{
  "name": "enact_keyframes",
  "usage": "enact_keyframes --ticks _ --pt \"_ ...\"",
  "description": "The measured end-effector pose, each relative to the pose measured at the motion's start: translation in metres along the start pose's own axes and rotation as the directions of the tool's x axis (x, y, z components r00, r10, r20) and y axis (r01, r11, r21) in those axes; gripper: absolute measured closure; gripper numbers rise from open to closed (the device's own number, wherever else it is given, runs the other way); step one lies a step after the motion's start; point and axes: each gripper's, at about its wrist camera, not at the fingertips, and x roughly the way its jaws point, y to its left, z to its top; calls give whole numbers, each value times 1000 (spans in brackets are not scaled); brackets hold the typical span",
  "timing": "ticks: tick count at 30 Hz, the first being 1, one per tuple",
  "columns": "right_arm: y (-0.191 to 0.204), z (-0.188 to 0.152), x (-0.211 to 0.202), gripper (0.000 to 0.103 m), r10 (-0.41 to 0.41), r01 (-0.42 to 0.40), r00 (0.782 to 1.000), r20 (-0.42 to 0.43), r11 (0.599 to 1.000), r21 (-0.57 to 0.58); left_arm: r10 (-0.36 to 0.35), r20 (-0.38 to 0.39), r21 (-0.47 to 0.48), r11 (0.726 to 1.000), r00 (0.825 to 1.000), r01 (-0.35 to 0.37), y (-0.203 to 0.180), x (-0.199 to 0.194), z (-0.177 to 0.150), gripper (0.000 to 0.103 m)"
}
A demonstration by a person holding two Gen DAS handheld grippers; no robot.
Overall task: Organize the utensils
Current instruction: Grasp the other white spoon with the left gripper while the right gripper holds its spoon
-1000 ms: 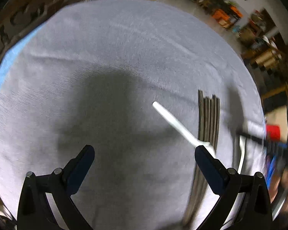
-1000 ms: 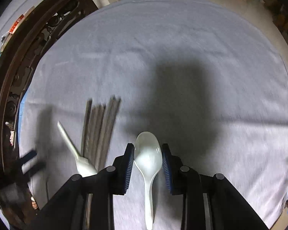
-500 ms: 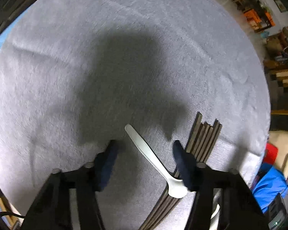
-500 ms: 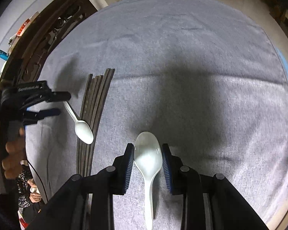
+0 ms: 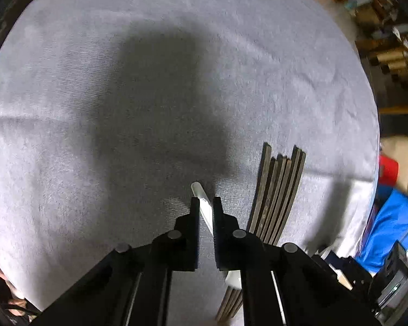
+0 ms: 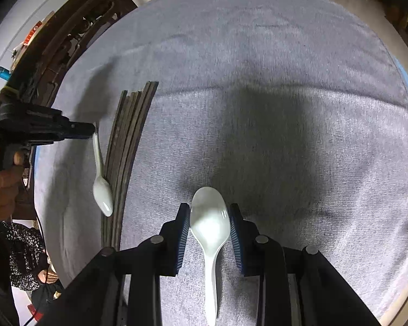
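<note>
My left gripper [image 5: 204,205] is shut on the thin handle of a small white spoon [image 5: 198,188]; its bowl shows below the right finger. In the right wrist view that left gripper [image 6: 91,131] comes in from the left and pinches the handle top, and the small spoon [image 6: 102,190] hangs down beside a bundle of dark chopsticks [image 6: 127,141]. The chopsticks [image 5: 280,190] lie just right of my left gripper. My right gripper [image 6: 209,217] is shut on the bowl of a large white spoon [image 6: 208,225], handle trailing back between the fingers. All sits over a grey cloth [image 6: 285,81].
Dark carved wooden furniture [image 6: 68,40] runs along the cloth's left edge. A person's hand [image 6: 2,184] holds the left gripper's grip. Past the cloth's right edge lie a blue fabric item [image 5: 389,231] and a red object [image 5: 388,169]. Shelves and clutter stand farther off.
My left gripper moved over the small spoon and closed from wide open onto its handle. The right gripper drifted across the cloth with the large spoon still in it.
</note>
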Motion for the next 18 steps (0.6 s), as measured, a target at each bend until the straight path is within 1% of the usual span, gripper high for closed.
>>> enact_keyframes --ticks 2,3,4,6,7,8,9,10,14,15,16,18 --pt "2 0 3 72 2 -2 1000 -2 1000 -1 -9 -4 1 1000 1000 9 -5 0 3 83" --pt "3 -1 4 72 3 -3 1000 -5 1000 -4 -13 -7 -6 1000 1000 13 -4 3 0 69" --pt "4 -2 8 72 2 -2 1000 -6 1000 -6 -11 -3 -18 1000 1000 11 -4 4 0 63" --pt "4 -1 8 72 3 -3 1000 -8 1000 -6 8 22 -16 1000 1000 -8 -6 8 -6 63" --pt "4 -1 8 72 4 -4 1000 -7 1000 -5 24 28 -7 1000 999 -24 -10 9 -8 65" --pt "4 -2 7 72 4 -4 1000 -7 1000 -4 56 37 7 998 998 -56 -13 8 -8 72" --pt "4 -2 7 72 2 -2 1000 -7 1000 -4 90 44 24 996 995 -91 -13 2 -15 90" --pt "2 -3 6 72 2 -2 1000 -7 1000 -4 115 46 45 992 992 -117 -17 3 -16 93" --pt "0 -4 5 72 -1 1 1000 -9 1000 -1 134 35 138 981 990 -137 -35 1 -15 95" --pt "-2 -6 3 72 0 0 1000 -9 1000 -1 141 29 175 974 990 -144 -42 5 -16 95" --pt "-2 -7 2 72 0 0 1000 -9 1000 -1 153 24 223 962 988 -155 -50 12 -17 95" --pt "-2 -10 2 72 1 -1 1000 -14 1000 0 184 9 308 935 983 -177 -59 9 -15 95"
